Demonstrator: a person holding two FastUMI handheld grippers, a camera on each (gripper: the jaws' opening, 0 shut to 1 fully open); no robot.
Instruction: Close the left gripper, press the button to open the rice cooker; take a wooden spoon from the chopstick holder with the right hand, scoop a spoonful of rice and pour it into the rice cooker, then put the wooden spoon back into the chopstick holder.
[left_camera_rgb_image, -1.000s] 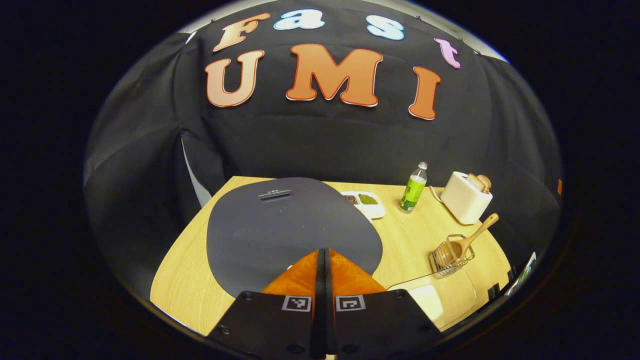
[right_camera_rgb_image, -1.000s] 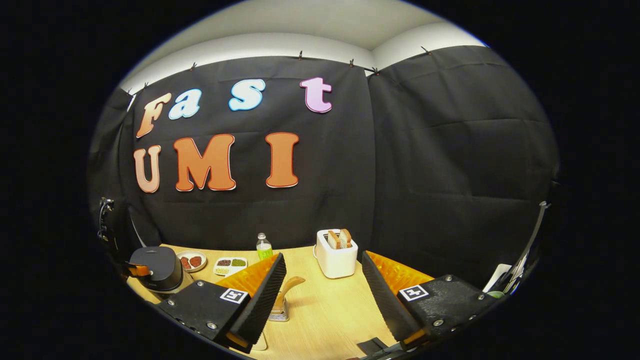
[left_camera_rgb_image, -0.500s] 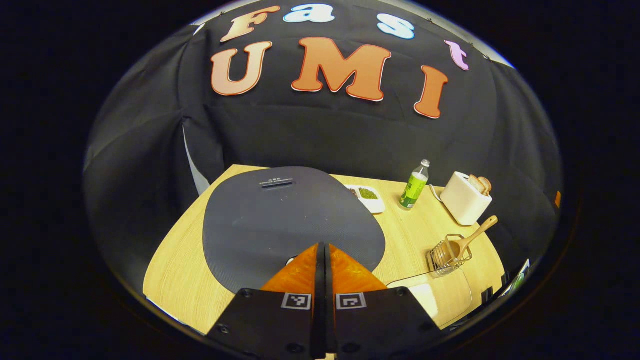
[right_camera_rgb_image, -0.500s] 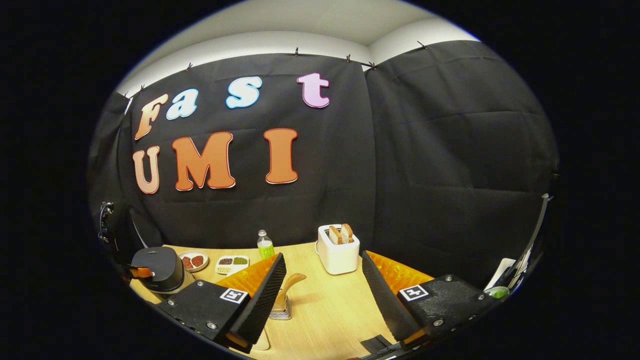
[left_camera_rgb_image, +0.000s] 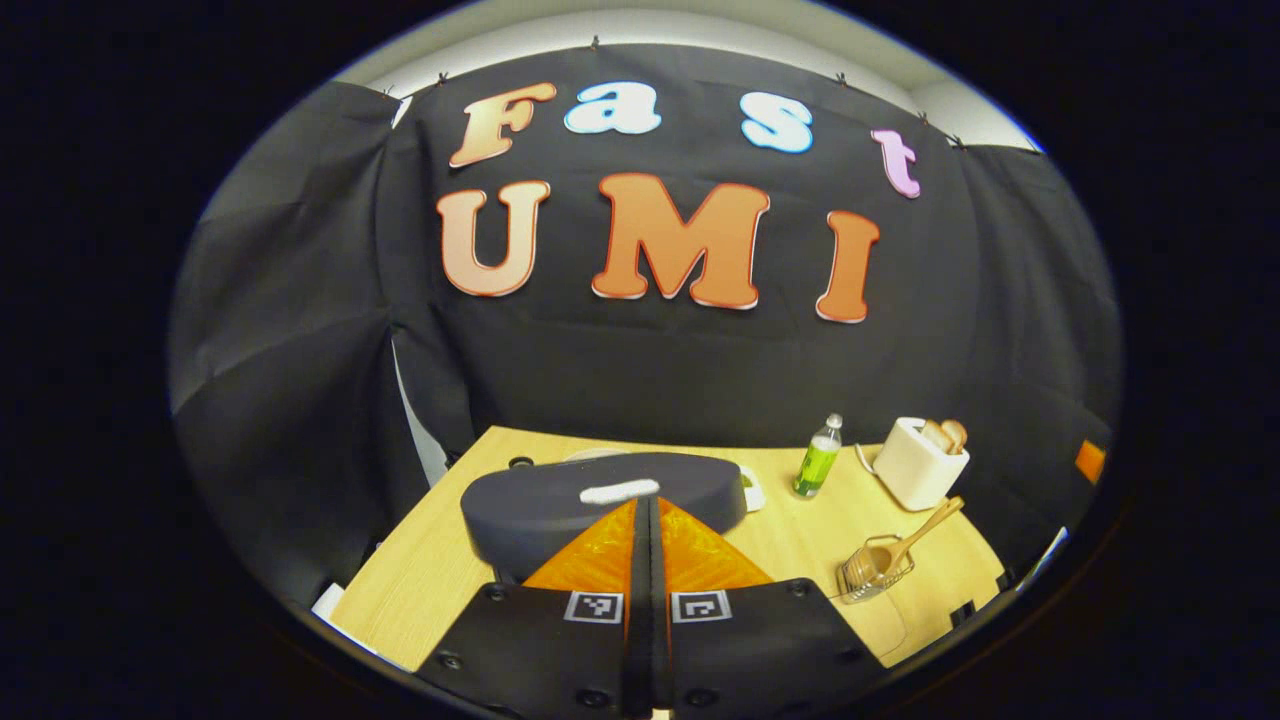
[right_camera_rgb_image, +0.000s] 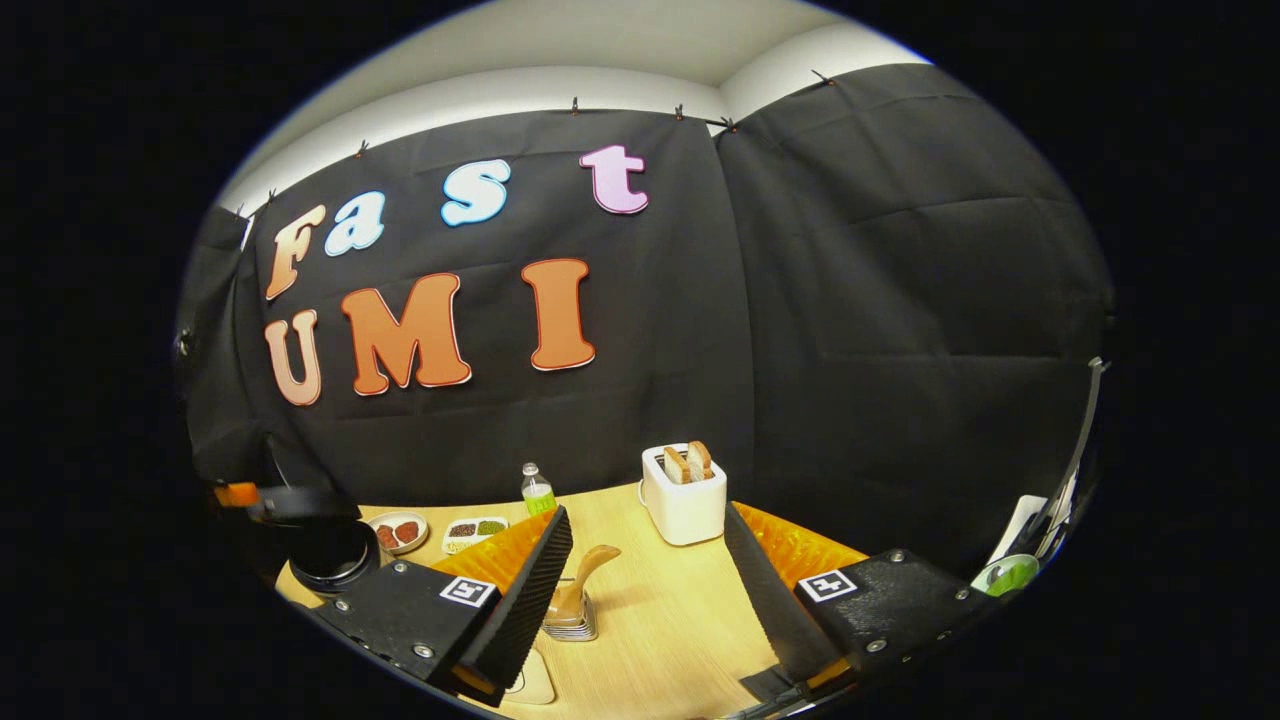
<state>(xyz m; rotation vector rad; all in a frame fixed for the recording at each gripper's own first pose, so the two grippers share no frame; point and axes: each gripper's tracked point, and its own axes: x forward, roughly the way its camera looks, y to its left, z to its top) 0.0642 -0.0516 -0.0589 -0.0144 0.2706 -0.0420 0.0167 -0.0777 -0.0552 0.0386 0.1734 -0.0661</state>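
The rice cooker (right_camera_rgb_image: 325, 545) is seen lid-up at the table's left. The wooden spoon (right_camera_rgb_image: 580, 580) leans in the chopstick holder (right_camera_rgb_image: 572, 622), between the right gripper (right_camera_rgb_image: 650, 580)'s parted fingers; the left gripper (left_camera_rgb_image: 647, 520) is pressed together.

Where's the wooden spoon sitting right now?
The wooden spoon stands in the wire chopstick holder on the table's right side in the left gripper view, in front of the white toaster.

Black rice cooker (right_camera_rgb_image: 325, 545) lower left, lid (right_camera_rgb_image: 300, 503) raised. Wooden spoon (left_camera_rgb_image: 905, 545) leans in wire holder (left_camera_rgb_image: 865, 572), lower right, handle up-right.
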